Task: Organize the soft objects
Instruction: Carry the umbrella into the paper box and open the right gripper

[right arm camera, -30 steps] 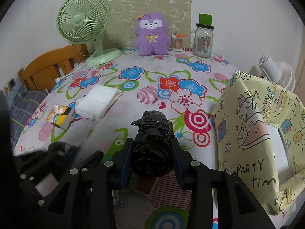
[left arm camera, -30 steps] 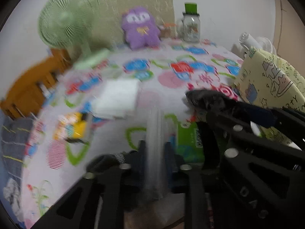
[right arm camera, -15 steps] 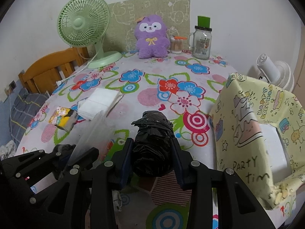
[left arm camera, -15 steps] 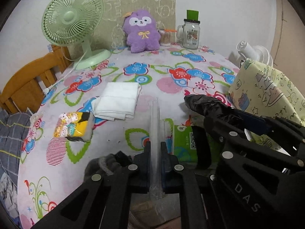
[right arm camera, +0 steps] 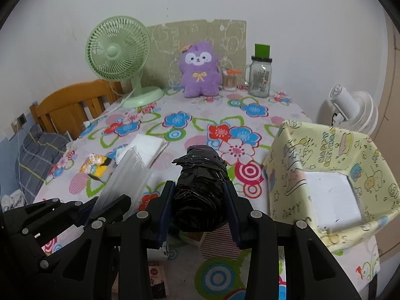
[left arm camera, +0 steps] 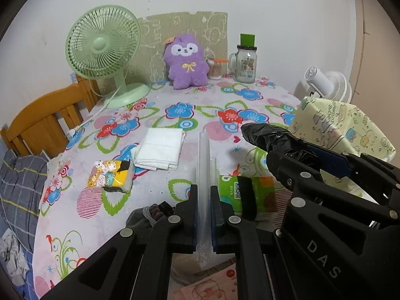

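Worktop (right arm camera: 200, 130): round, under a flowered cloth; carries everything below.

Box (right arm camera: 325, 175): open-topped, wrapped in pale yellow cartoon paper, at the worktop's right edge. Judged to be the likely place for the soft things, though the pictures do not settle that.

Fan (right arm camera: 117, 50): green, at the far left, clear of the work.

Plush toy (right arm camera: 198, 70): purple, upright against the back wall.

Folded cloth (left arm camera: 161, 148): white, lying flat left of centre.

Black roll (right arm camera: 200, 195): a bundle of crinkled black plastic, lifted off the worktop. The right gripper (right arm camera: 200, 200) grasps it, one finger pressed on each flank; about half the roll sticks out ahead of the fingers.

Clear packet (left arm camera: 205, 175): a flat, see-through plastic pack, held on edge above the worktop. The left gripper (left arm camera: 203, 200) is clenched tight on its lower part.

Tissue packs: a green one (left arm camera: 237, 195) just behind the left fingers, a yellow one (left arm camera: 110, 177) to the left.

Handling note, as a judgement: both loads seem in carry. Keep both grips firm, since each plastic surface looks slippery; bring the roll over the box opening before letting go, and keep the two grippers from knocking together, as they ride close.
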Demonstrator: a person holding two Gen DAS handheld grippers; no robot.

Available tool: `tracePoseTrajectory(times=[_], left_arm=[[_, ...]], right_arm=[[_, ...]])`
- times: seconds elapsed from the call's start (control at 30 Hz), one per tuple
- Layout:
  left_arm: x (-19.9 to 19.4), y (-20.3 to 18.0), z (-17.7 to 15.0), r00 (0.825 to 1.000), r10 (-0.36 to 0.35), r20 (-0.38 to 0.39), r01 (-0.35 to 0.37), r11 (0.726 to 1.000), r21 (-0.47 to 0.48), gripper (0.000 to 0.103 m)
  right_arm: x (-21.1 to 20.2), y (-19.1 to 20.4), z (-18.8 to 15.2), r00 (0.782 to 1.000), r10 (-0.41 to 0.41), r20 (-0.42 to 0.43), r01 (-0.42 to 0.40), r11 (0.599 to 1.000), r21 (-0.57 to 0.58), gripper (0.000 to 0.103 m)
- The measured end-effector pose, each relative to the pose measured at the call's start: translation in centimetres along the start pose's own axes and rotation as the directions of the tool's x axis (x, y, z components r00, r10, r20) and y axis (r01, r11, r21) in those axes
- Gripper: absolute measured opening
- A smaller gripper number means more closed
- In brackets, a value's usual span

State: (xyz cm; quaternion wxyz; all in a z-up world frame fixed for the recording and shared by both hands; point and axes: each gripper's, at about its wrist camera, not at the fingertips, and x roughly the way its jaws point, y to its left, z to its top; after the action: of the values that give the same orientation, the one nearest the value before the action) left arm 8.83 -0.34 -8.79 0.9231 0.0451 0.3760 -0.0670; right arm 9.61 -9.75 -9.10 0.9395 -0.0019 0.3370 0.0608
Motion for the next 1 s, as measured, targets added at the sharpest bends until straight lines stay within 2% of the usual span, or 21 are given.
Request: tracePoseTrajectory(times=[0.47, 1.0], left_arm=[[-4.1, -1.7, 0.8, 0.996, 0.003, 0.085, -0.004, 1.0, 0.02, 0.005], [-7.0, -5.4, 3.2, 0.99, -0.004, 0.137, -0.004, 0.998, 0.058, 0.005]], right_arm=[[-5.0, -1.1, 0.7, 0.996, -0.01, 0.084, 0.008, 1.0, 0.021, 0.043], [-8.7, -5.3, 2.3, 0.99, -0.035, 0.14, 0.028, 0.998, 0.051, 0.043]])
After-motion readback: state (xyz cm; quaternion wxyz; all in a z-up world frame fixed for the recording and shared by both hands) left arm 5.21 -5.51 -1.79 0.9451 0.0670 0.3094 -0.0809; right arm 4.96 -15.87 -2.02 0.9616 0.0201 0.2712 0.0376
